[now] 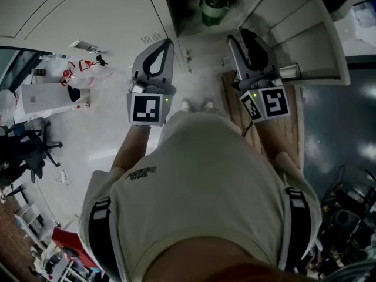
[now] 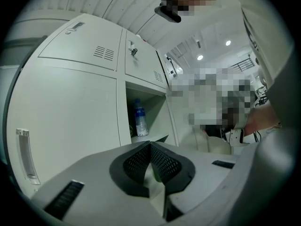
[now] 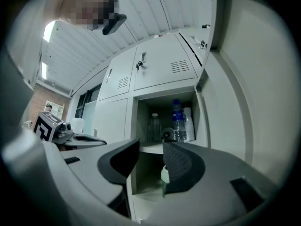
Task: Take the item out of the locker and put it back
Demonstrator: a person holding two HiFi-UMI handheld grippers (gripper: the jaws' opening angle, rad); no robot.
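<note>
A green bottle with a pale cap stands in the open lower locker compartment. In the right gripper view the green bottle is half hidden behind the right jaw. My right gripper is open in front of the compartment with nothing between its jaws, and in the head view the right gripper sits just short of the opening. My left gripper is shut and empty; the head view shows this left gripper left of the opening, before a closed door.
The shelf above holds a clear bottle, a blue-labelled bottle and a white cylinder. The locker door hangs open on the right. Closed lockers stand to the left. Office chairs sit far left.
</note>
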